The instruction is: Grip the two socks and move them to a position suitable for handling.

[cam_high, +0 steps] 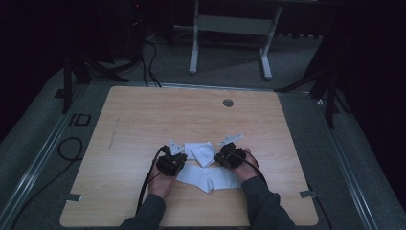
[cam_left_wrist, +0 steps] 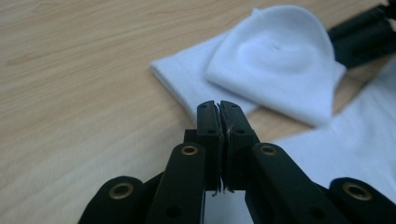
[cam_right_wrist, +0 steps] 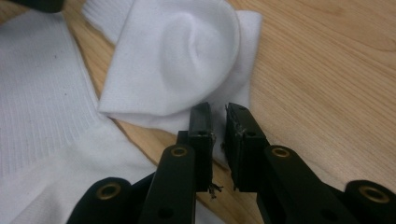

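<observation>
Two white socks lie on the wooden table (cam_high: 143,120). The farther sock (cam_high: 200,152) (cam_left_wrist: 275,60) (cam_right_wrist: 182,56) is folded over itself with a rounded heel on top. The nearer sock (cam_high: 210,178) (cam_left_wrist: 355,149) (cam_right_wrist: 37,107) lies flat. My left gripper (cam_high: 181,158) (cam_left_wrist: 219,106) is at the folded sock's left edge, its jaws pressed together with nothing between them. My right gripper (cam_high: 220,158) (cam_right_wrist: 218,111) hovers at that sock's right corner, its jaws a narrow gap apart. Neither gripper holds cloth.
A round cable hole (cam_high: 228,102) sits near the table's far edge. Tape tabs (cam_high: 73,197) (cam_high: 308,193) mark the front corners. Beyond the table stand a white desk frame (cam_high: 230,28), black stands and floor cables (cam_high: 149,62).
</observation>
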### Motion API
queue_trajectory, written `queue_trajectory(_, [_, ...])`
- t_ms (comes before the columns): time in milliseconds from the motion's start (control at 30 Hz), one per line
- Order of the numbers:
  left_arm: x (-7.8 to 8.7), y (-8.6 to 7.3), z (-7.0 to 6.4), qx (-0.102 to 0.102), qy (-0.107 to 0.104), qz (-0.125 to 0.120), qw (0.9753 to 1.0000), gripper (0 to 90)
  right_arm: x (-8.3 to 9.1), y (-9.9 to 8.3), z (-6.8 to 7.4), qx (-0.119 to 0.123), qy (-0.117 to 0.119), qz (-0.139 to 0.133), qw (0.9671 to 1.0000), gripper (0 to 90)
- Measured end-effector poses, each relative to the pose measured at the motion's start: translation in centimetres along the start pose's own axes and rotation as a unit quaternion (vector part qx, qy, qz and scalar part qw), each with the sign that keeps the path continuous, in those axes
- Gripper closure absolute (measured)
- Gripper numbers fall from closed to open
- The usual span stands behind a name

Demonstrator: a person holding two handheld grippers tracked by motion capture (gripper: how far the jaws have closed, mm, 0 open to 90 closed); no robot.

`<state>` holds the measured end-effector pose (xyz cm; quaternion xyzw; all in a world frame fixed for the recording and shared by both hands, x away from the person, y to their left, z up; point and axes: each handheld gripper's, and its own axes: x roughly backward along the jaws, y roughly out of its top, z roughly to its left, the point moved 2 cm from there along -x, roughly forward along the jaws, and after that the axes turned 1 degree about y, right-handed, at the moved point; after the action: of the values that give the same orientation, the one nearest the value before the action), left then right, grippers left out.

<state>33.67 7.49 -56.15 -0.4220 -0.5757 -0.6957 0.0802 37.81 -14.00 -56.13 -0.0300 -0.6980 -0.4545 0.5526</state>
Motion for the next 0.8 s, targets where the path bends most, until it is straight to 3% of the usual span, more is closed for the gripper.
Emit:
queue_trajectory(200, [-2.1,0.6,-0.1,-0.004,0.008,0.016,0.9998,87.1,0.0,0.0,0.1,0.005,-0.001,0.000,1.0000,80.3])
queue_trajectory(400, [-2.2,0.4,0.0,-0.003,0.012,0.011,0.9999,88.7,0.1,0.1,0.1,0.008,-0.004,-0.001,1.0000,77.5])
queue_trajectory(567, [-2.2,0.4,0.1,0.001,0.012,0.011,0.9999,89.3,1.5,0.8,-0.6,-0.024,-0.008,-0.037,0.9990,69.5])
queue_trajectory(800, [-2.2,0.4,0.0,0.001,0.014,0.012,0.9998,89.4,2.1,2.2,-0.8,-0.034,0.003,-0.058,0.9977,59.5])
